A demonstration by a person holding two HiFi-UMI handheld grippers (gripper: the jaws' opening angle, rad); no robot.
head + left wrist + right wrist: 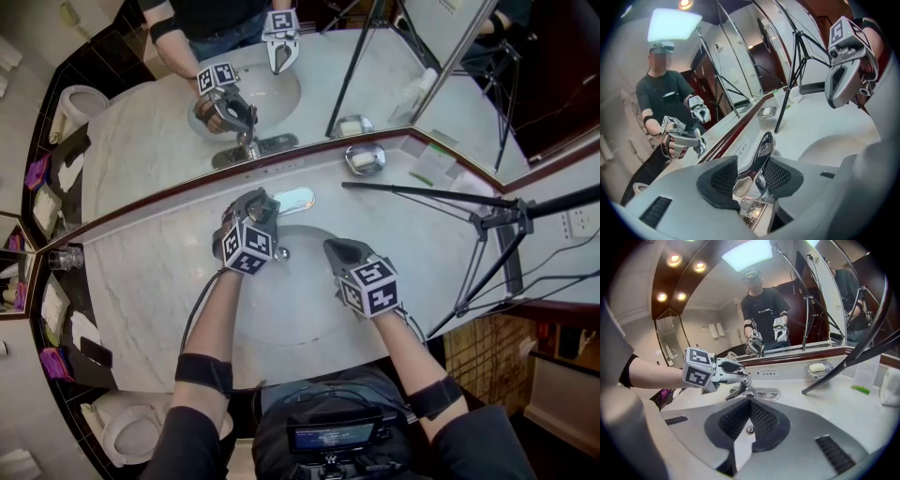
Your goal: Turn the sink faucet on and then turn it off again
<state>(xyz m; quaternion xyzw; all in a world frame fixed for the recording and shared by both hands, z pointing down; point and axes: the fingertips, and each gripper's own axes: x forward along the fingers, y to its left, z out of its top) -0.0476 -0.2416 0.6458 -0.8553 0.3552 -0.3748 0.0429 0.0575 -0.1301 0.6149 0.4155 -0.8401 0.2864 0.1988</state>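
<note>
Left gripper view, mid-frame: the faucet lever [759, 152] sits pinched between my left gripper's [751, 177] pads [723, 180], at the back rim of the sink [309, 314] on the marble surface [141, 281]. My right gripper [749, 404] hangs closed and empty over that sink. The chrome looks slick, so a hasty twist could slip the pads off.

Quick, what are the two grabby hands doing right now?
Left gripper: jaws shut on the faucet handle.
Right gripper: jaws shut, holding nothing.
</note>
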